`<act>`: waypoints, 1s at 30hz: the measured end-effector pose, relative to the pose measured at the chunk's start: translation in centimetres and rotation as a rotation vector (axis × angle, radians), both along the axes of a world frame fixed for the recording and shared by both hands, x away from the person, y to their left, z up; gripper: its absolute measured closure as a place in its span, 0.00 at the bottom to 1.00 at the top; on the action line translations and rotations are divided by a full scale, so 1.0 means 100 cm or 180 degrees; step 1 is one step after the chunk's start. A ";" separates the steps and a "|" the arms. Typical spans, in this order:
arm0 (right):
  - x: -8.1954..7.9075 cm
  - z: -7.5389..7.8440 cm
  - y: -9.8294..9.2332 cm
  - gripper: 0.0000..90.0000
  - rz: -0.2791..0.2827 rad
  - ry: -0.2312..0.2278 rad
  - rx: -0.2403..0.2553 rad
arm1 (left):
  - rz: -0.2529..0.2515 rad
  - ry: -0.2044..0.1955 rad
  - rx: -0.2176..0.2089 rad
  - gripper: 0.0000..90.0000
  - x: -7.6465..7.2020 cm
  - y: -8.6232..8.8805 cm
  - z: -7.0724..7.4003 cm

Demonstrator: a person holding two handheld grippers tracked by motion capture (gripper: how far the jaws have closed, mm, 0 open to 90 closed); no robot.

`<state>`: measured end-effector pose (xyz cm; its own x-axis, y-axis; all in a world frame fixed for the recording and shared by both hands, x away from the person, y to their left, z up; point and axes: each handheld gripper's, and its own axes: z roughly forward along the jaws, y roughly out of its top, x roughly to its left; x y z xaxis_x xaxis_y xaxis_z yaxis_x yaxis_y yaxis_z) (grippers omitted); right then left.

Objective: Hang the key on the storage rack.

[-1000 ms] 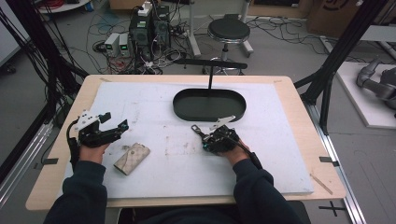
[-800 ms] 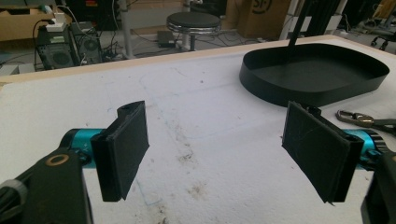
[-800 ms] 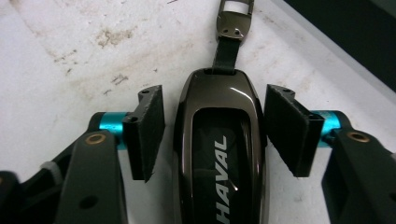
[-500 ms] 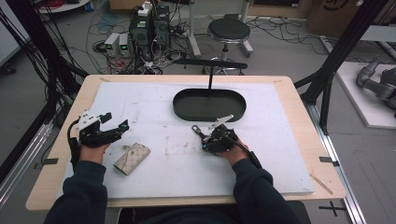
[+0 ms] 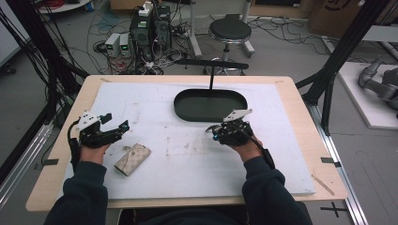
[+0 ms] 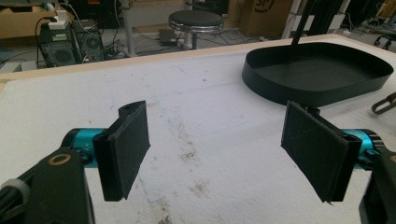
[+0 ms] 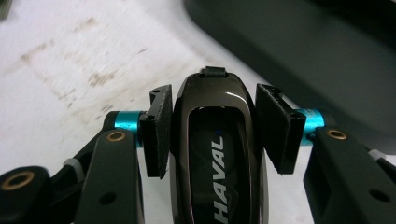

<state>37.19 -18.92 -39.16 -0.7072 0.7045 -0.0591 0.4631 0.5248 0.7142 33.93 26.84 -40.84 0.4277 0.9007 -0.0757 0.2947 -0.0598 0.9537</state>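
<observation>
The right tongs (image 5: pixel 213 132) have lifted off the surface (image 5: pixel 187 164), clamped on the car key (image 7: pixel 212 154), just near the black tray (image 5: pixel 187 110). Next, carry it over the rim and release. Left tongs (image 5: pixel 116 123) wait open, empty, far left.

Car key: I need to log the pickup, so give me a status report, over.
Right gripper shut on car key, near black tray. Left gripper open, nothing between jaws. Tan pouch lies beside left hand. Path to tray clear.
</observation>
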 end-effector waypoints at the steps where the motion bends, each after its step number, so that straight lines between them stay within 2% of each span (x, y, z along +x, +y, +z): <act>1: 0.001 0.004 -0.003 0.56 -0.0034 -0.0037 0.0025 | 0.0001 -0.0002 0.0004 0.26 0.000 0.000 0.000; 10: 0.014 0.042 -0.027 0.56 -0.0261 -0.0322 0.0249 | -0.0008 0.0011 0.0009 0.26 0.001 0.000 -0.001; 18: 0.032 0.071 -0.046 0.56 -0.0487 -0.0457 0.0498 | -0.0007 0.0018 -0.0004 0.26 0.001 0.001 -0.001; 23: 0.045 0.087 -0.059 0.56 -0.0674 -0.0561 0.0552 | -0.0006 0.0022 -0.0011 0.26 0.001 0.001 -0.001; 30: 0.061 0.105 -0.073 0.56 -0.0903 -0.0611 0.0605 | 0.0001 0.0026 -0.0015 0.26 0.002 0.001 -0.001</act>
